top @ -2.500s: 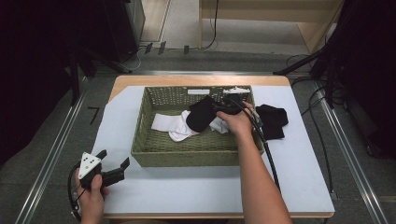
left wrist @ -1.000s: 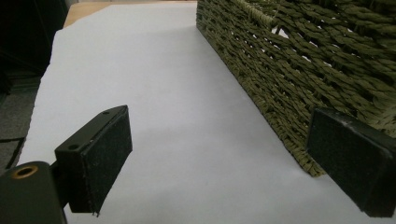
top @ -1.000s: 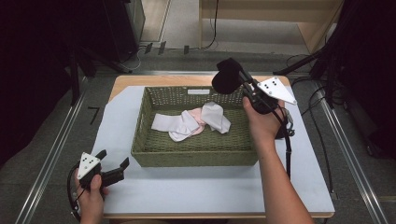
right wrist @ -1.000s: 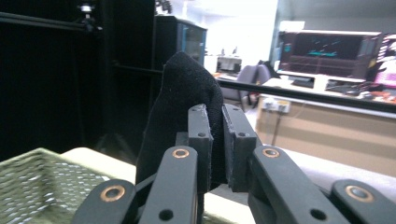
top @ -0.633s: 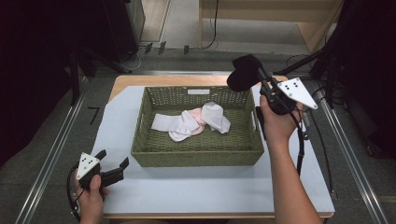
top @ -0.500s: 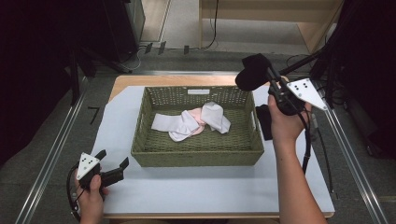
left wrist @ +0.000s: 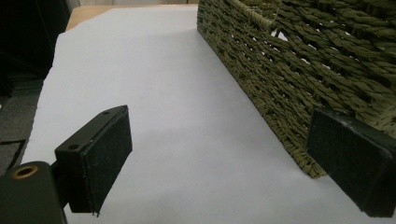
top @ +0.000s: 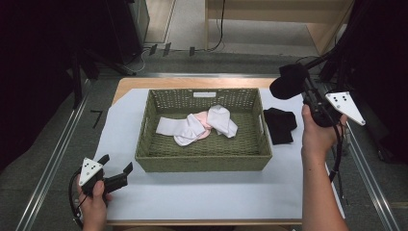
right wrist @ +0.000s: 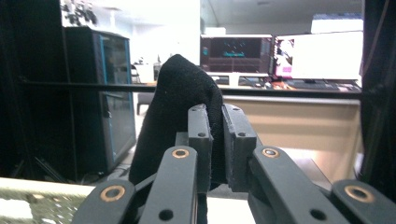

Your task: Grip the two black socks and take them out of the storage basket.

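My right gripper (top: 300,86) is held high past the basket's far right corner, shut on a black sock (top: 287,80) that droops over its jaws. In the right gripper view the black sock (right wrist: 180,116) is pinched between the two pads (right wrist: 217,144). A second black sock (top: 280,124) lies on the white sheet right of the green woven basket (top: 202,161). Inside the basket lie white socks (top: 222,119) and a pink one (top: 201,120). My left gripper (top: 115,169) rests at the table's front left, open and empty, its pads (left wrist: 100,163) wide apart beside the basket wall (left wrist: 299,84).
A white sheet (top: 202,192) covers the table top. Metal rails run along both sides of the table. A cable trails from the right gripper down past the person's forearm (top: 317,192). Dark cabinets and a wooden shelf stand behind the table.
The right gripper lifted the black sock out of the basket and carried it rightward, beyond the basket's right edge. The left gripper stayed put.
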`<action>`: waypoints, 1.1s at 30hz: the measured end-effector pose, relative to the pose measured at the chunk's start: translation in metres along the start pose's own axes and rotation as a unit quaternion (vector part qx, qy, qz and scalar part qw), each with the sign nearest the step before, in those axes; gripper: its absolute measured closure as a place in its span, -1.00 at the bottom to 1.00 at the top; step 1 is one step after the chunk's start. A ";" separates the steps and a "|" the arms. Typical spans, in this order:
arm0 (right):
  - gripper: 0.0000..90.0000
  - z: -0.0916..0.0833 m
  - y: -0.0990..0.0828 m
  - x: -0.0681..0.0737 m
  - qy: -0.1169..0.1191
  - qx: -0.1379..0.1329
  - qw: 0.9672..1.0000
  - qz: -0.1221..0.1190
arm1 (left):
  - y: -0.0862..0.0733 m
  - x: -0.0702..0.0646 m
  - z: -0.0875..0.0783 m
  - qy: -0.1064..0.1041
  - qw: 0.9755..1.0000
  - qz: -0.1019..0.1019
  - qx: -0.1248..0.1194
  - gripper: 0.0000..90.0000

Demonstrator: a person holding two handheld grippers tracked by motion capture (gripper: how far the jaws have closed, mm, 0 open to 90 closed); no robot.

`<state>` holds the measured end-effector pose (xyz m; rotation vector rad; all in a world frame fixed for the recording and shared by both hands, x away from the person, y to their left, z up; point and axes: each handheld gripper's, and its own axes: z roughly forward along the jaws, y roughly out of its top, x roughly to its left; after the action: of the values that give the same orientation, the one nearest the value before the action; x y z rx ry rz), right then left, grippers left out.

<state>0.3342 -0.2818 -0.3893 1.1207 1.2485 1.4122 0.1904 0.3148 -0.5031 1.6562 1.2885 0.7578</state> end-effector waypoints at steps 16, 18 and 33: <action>0.87 -0.010 -0.050 -0.015 -0.018 0.066 0.997 -0.019 | 0.000 0.000 0.000 0.000 1.000 0.003 0.000 -0.81; 0.87 -0.011 -0.058 -0.014 -0.021 0.080 0.996 -0.021 | 0.000 0.000 0.000 0.000 1.000 0.003 -0.001 -0.81; 0.86 -0.022 -0.089 -0.015 -0.017 0.126 0.992 -0.026 | 0.000 0.000 0.000 0.001 1.000 0.003 0.001 -0.81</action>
<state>0.3209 -0.2940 -0.4802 1.2651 1.4509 1.2151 0.1902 0.3144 -0.5030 1.6622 1.2848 0.7623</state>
